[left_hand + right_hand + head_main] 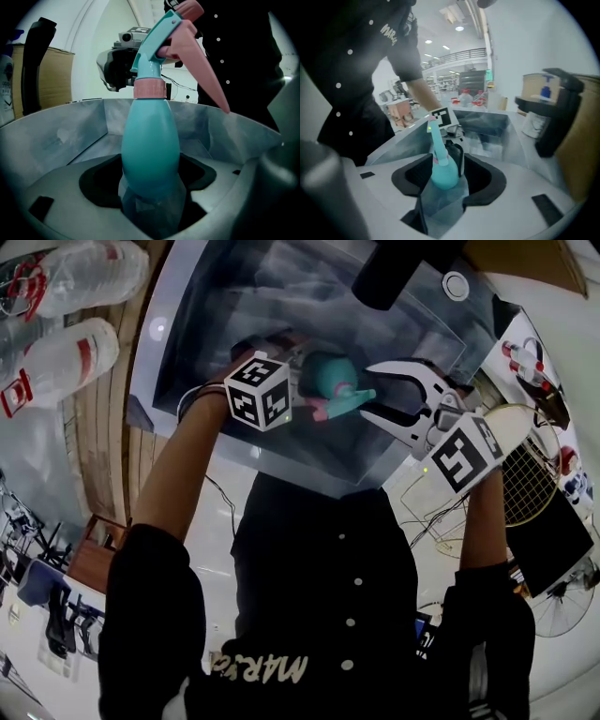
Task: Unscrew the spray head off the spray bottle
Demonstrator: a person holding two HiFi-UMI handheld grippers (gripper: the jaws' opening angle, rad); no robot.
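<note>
Grey bin (216, 324) upper centre. My left gripper (295, 385) jaws clamp spray bottle (150, 145); right gripper (386, 390) jaws wide beside spray head (157, 47), not yet off, I judge.

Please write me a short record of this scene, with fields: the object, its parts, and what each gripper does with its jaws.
object: teal spray bottle
spray head: teal with a pink trigger, on the bottle, not yet removed
neck: pink collar under the head
left gripper: jaws closed on the bottle's body
right gripper: jaws apart at the tip of the spray head, not gripping it
below: translucent box
</note>
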